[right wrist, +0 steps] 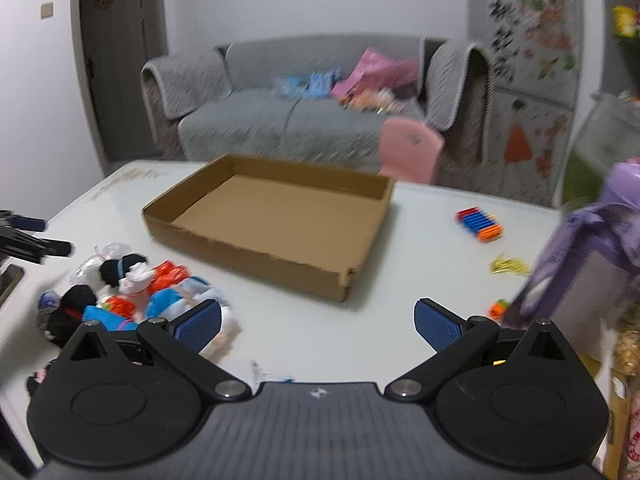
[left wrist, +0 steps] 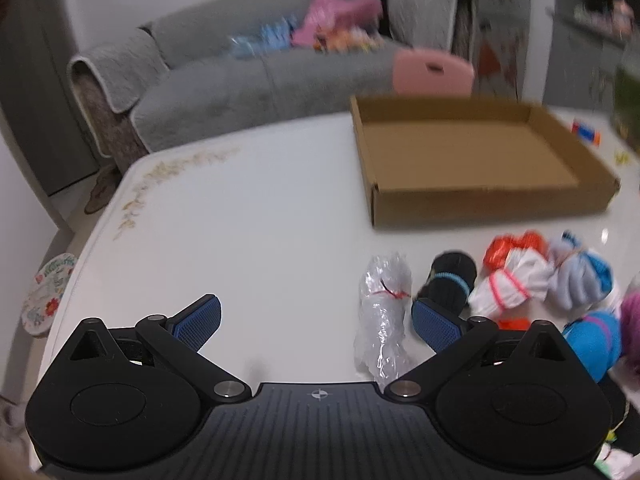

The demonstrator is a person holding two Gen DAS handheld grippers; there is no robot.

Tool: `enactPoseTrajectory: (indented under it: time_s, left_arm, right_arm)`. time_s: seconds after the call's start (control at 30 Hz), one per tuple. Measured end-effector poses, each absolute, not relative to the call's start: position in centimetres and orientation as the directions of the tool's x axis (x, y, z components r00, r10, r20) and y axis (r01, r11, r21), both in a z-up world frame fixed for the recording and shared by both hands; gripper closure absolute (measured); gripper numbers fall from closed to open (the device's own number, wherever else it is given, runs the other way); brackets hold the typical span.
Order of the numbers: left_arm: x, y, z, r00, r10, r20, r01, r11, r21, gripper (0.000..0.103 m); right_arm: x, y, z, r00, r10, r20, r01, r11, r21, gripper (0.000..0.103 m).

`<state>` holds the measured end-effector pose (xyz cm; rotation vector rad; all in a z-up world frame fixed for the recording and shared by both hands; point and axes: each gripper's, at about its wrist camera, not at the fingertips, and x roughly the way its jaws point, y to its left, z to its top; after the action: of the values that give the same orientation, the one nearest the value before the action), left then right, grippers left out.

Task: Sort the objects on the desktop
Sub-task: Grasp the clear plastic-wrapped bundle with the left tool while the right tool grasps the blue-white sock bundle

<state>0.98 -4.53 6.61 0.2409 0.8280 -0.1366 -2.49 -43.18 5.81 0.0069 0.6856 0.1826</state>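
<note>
Both grippers are hovering wide open and empty: left gripper (left wrist: 316,320) beside the clear plastic bundle (left wrist: 382,312), right gripper (right wrist: 316,320) facing the empty cardboard box (right wrist: 280,220); I'd say straddling that bundle squarely before closing is looking wisest, sock rolls (left wrist: 516,280) crowding near

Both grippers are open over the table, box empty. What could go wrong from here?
1. The bundled items lie packed and touching, so the left gripper may pinch two at once or nudge neighbours.
2. The crinkly clear plastic bundle might slip from the pads.
3. The shallow brown cardboard box has low walls, so a dropped bundle may roll out; the right gripper could also push it.
</note>
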Motion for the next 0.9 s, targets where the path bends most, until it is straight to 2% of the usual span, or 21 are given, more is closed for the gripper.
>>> enactPoseTrajectory:
  time_s: [0.2, 0.33, 0.5, 0.67, 0.77, 0.9]
  left_arm:
    - [3.4, -5.2, 5.7, 0.571, 0.013, -0.821, 0.261, 0.945, 0.197, 0.001]
    - [4.1, -5.0, 5.1, 0.555, 0.023, -0.832, 0.268, 0.941, 0.205, 0.001]
    - [4.7, -4.5, 4.3, 0.568, 0.024, -0.823, 0.248, 0.948, 0.199, 0.001]
    - [4.5, -4.4, 3.8, 0.593, 0.041, -0.804, 0.239, 0.945, 0.225, 0.000]
    - [3.7, -4.7, 3.6, 0.635, 0.046, -0.771, 0.248, 0.933, 0.259, 0.001]
    - [3.7, -4.9, 3.2, 0.646, 0.031, -0.763, 0.255, 0.933, 0.255, 0.000]
  right_arm:
    - [1.2, -40.4, 7.4, 0.660, 0.237, -0.713, -0.250, 0.964, 0.089, 0.000]
    - [4.0, -38.4, 6.8, 0.578, 0.262, -0.773, -0.292, 0.951, 0.104, 0.000]
    - [6.1, -36.0, 5.6, 0.530, 0.265, -0.806, -0.331, 0.939, 0.090, 0.000]
    - [6.1, -34.5, 4.8, 0.489, 0.328, -0.808, -0.459, 0.885, 0.080, 0.000]
    - [5.3, -33.7, 3.9, 0.472, 0.341, -0.813, -0.553, 0.833, 0.028, 0.001]
    - [4.7, -33.9, 3.4, 0.456, 0.363, -0.812, -0.570, 0.820, 0.047, 0.000]
